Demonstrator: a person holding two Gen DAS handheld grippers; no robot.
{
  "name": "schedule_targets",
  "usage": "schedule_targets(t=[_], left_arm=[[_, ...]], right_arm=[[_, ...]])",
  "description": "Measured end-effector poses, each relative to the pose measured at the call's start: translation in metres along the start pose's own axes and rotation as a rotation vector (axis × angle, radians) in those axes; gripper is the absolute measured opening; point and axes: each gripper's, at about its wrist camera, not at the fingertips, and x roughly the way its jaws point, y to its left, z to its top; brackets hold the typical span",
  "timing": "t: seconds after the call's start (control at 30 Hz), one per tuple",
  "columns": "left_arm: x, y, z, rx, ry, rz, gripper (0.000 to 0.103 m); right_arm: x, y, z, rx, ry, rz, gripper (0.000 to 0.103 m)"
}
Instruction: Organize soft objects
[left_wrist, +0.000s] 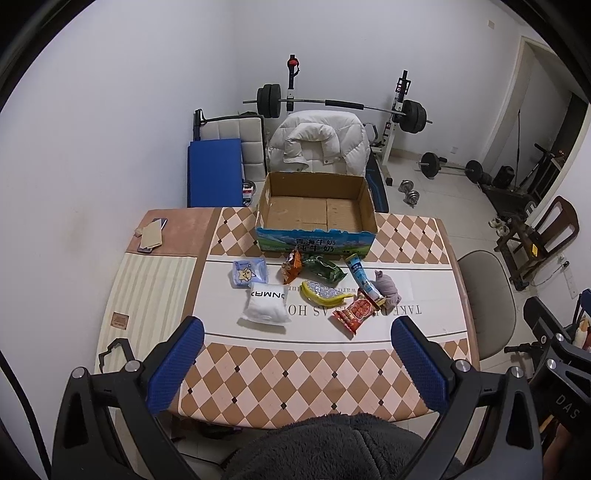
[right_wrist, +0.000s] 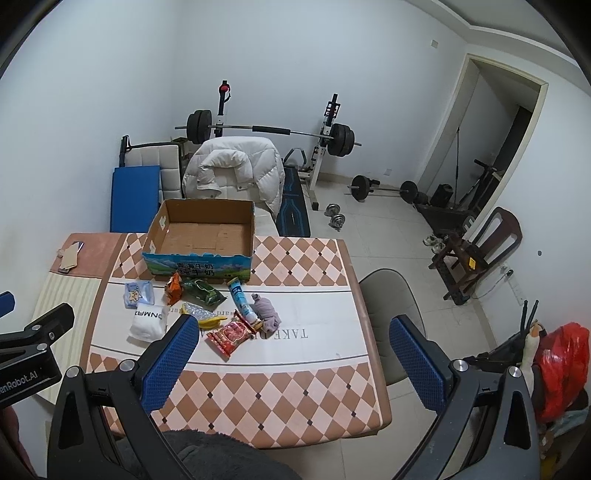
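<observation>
An open cardboard box (left_wrist: 317, 206) (right_wrist: 203, 230) stands empty at the far side of the table. In front of it lie several soft items: a white packet (left_wrist: 266, 308) (right_wrist: 148, 322), a blue star pouch (left_wrist: 248, 273) (right_wrist: 137, 293), an orange snack bag (left_wrist: 291, 266) (right_wrist: 173, 288), a green bag (left_wrist: 323, 269) (right_wrist: 203, 291), a yellow banana-shaped toy (left_wrist: 325, 294) (right_wrist: 202, 315), a red snack bag (left_wrist: 356, 312) (right_wrist: 231, 334), a blue tube (left_wrist: 364, 277) (right_wrist: 242, 301) and a grey cloth (left_wrist: 388, 291) (right_wrist: 267, 312). My left gripper (left_wrist: 297, 328) and right gripper (right_wrist: 291, 328) are open, empty, held above the near table edge.
A phone and card (left_wrist: 151, 236) lie at the table's far left. A chair with a white jacket (left_wrist: 317, 147) stands behind the box. A grey chair (right_wrist: 391, 317) is at the table's right. Weights and a bench fill the back of the room.
</observation>
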Motion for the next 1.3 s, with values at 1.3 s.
schedule_targets(t=[1.3], left_arm=[[0.016, 0.012, 0.002, -0.024, 0.032, 0.027, 0.103]], right_arm=[[0.024, 0.013, -0.001, -0.004, 0.035, 0.04, 0.103]])
